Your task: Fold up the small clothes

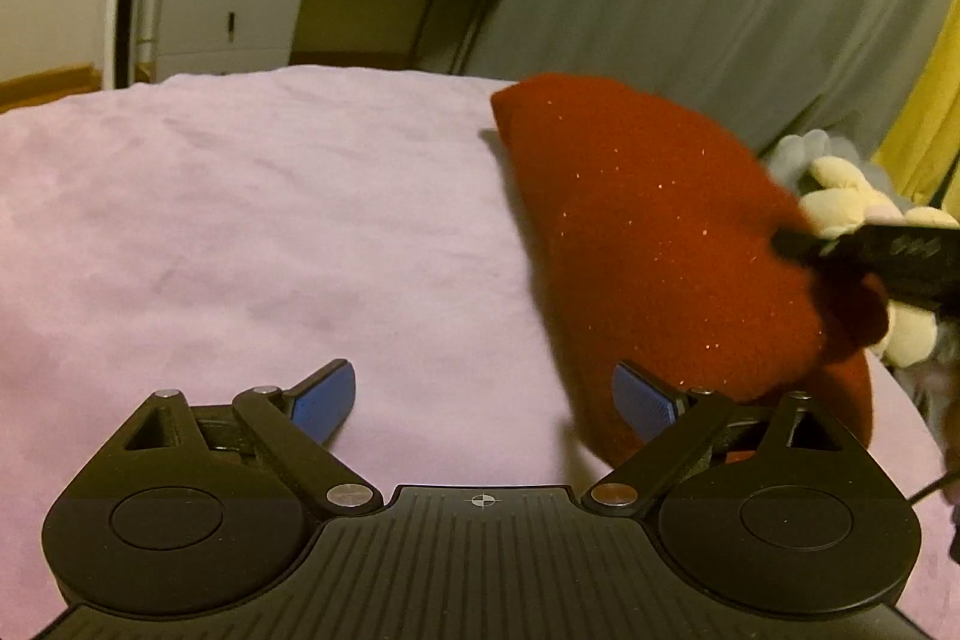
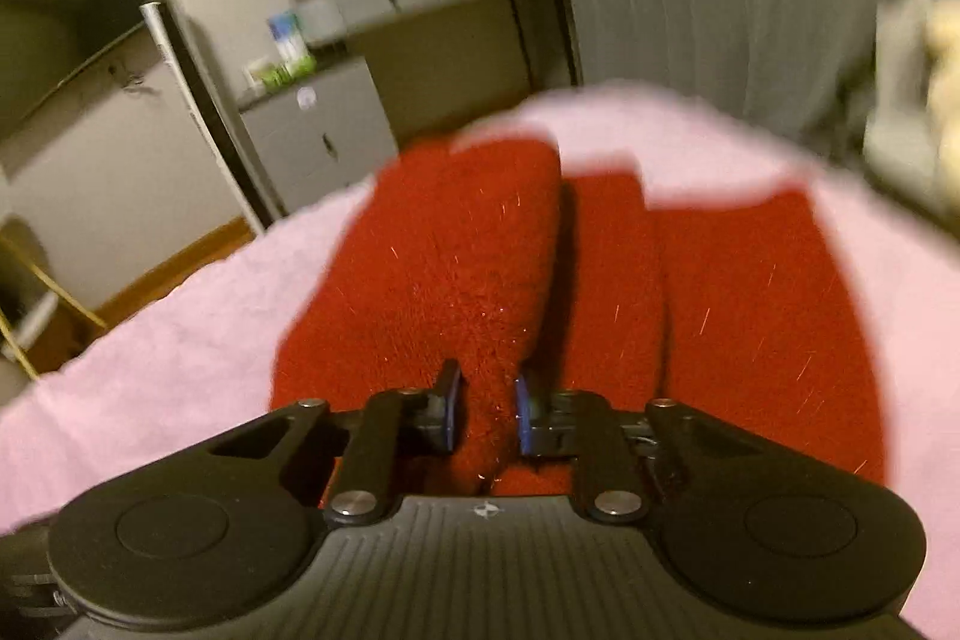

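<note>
The right gripper (image 2: 486, 403) is clamped on a raised fold of the red fuzzy garment (image 2: 480, 256), which lies on the pink blanket (image 2: 150, 358). The left gripper (image 1: 483, 400) is spread wide and empty, just left of it. Folding looks midway: one flap is lifted, not yet laid flat. No writing is legible.

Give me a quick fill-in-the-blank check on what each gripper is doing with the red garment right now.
1. The right gripper is shut on a fold of the ____ garment.
2. The left gripper is ____ and holds nothing.
3. The garment lies on a ____ blanket.
4. Beyond the garment in the left wrist view sits a cream ____ toy.

Missing words: red; open; pink; plush
</note>
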